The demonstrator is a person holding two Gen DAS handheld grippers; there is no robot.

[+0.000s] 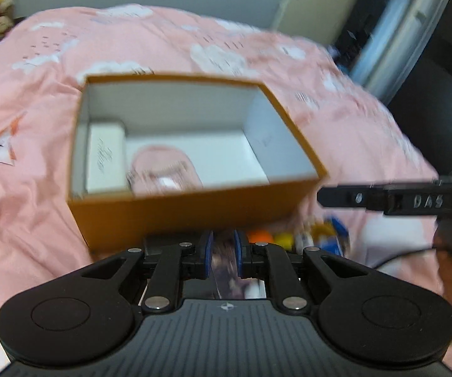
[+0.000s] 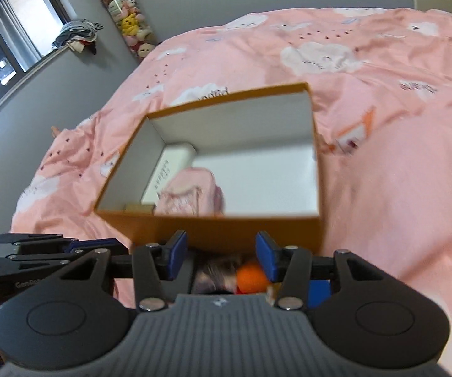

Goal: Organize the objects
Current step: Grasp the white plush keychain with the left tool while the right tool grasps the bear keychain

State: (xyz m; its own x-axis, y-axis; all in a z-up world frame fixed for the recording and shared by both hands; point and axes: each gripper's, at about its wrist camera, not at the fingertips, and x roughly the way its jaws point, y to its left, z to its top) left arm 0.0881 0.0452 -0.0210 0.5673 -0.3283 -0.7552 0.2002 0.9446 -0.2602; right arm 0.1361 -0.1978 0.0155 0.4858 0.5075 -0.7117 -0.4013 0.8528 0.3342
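Note:
An open orange box [image 1: 182,213] with a white inside sits on the pink bedspread; it also shows in the right wrist view [image 2: 226,229]. Inside lie a white card box [image 1: 105,157] and a pink pouch [image 1: 166,169], also seen from the right as the card box [image 2: 166,176] and pouch [image 2: 191,194]. My left gripper [image 1: 223,251] is shut on a flat dark printed card [image 1: 226,270], just in front of the box's near wall. My right gripper [image 2: 221,257] is open and empty, above an orange ball [image 2: 251,278] by the box.
Small toys, orange [image 1: 258,236], yellow [image 1: 284,239] and blue [image 1: 335,235], lie on the bedspread [image 1: 37,125] at the box's near right corner. A grey wall and window [image 2: 12,31] stand left of the bed. Plush toys [image 2: 128,19] hang in the corner.

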